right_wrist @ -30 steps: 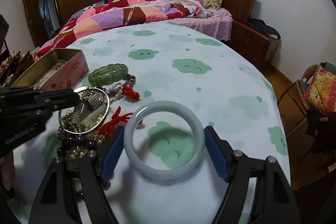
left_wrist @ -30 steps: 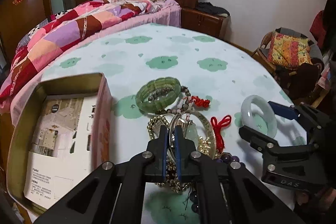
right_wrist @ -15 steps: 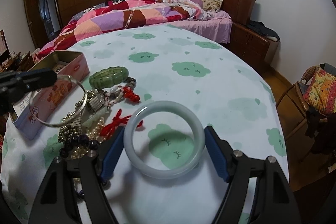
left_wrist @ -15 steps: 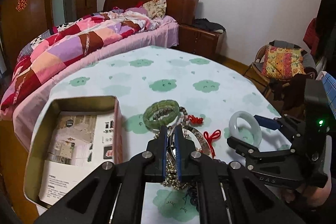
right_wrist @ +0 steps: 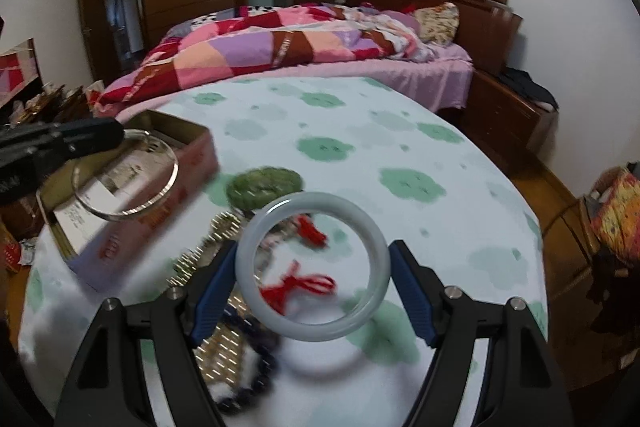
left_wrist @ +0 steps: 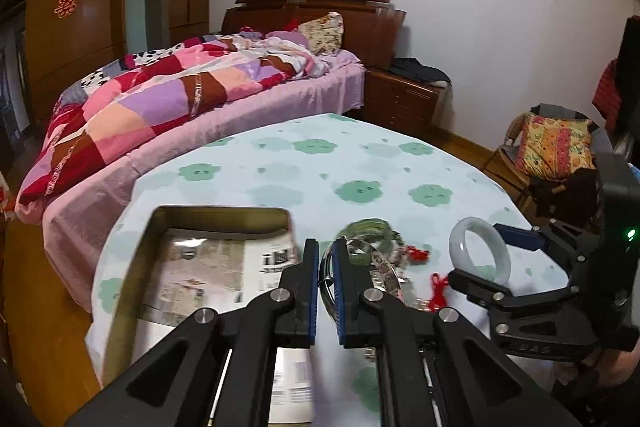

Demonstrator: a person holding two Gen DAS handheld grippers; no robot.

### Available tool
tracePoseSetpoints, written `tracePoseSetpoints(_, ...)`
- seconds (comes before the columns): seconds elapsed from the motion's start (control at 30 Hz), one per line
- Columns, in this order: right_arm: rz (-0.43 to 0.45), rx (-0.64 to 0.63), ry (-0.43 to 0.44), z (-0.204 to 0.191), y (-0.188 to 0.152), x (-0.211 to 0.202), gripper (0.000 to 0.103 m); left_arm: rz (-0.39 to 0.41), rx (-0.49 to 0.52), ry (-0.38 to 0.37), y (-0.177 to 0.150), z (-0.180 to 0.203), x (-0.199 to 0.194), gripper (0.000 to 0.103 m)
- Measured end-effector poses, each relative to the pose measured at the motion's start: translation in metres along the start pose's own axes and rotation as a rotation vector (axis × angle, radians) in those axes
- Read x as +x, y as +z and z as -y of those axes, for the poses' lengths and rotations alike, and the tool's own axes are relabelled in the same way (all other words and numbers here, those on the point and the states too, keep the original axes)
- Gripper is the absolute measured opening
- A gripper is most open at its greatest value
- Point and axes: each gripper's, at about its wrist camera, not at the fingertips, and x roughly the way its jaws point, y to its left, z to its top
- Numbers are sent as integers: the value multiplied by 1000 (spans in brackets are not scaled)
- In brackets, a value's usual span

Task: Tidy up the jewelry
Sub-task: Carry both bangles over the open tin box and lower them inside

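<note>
My left gripper [left_wrist: 326,259] is shut on a thin silver bangle [right_wrist: 124,179] and holds it in the air over the near edge of the open tin box [left_wrist: 132,267]. The box also shows in the right wrist view [right_wrist: 168,195]. My right gripper [right_wrist: 312,267] is shut on a pale jade bangle [right_wrist: 376,291], lifted above the table; the bangle also shows in the left wrist view [left_wrist: 480,251]. Below lie a green bead bracelet [right_wrist: 264,183], red knotted cords [right_wrist: 300,287] and gold and dark bead strings [right_wrist: 216,259].
The round table [left_wrist: 320,163] has a cloth with green cloud prints. A bed with a patchwork quilt [left_wrist: 160,99] stands behind it. A chair with a yellow cushion [left_wrist: 552,147] stands at the right. Papers line the box floor.
My left gripper has lifted the silver bangle off the pile and carried it left over the box. My right gripper has raised the jade bangle off the table.
</note>
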Motion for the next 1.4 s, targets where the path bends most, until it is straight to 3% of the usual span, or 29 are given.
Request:
tracePoseSetpoints(0.6,14,-247,92,-79,65,42,77,-39,-36,124,12,-81,22,6)
tracePoseSetpoints(0.93,-19,-313,140,-110,73,72,77,-89,-44,169,20,-112,41,6)
tracePoseSetpoints(1.4,-66,-380,166,-130,68,93,77,-167,-17,174,20,-122,62,6)
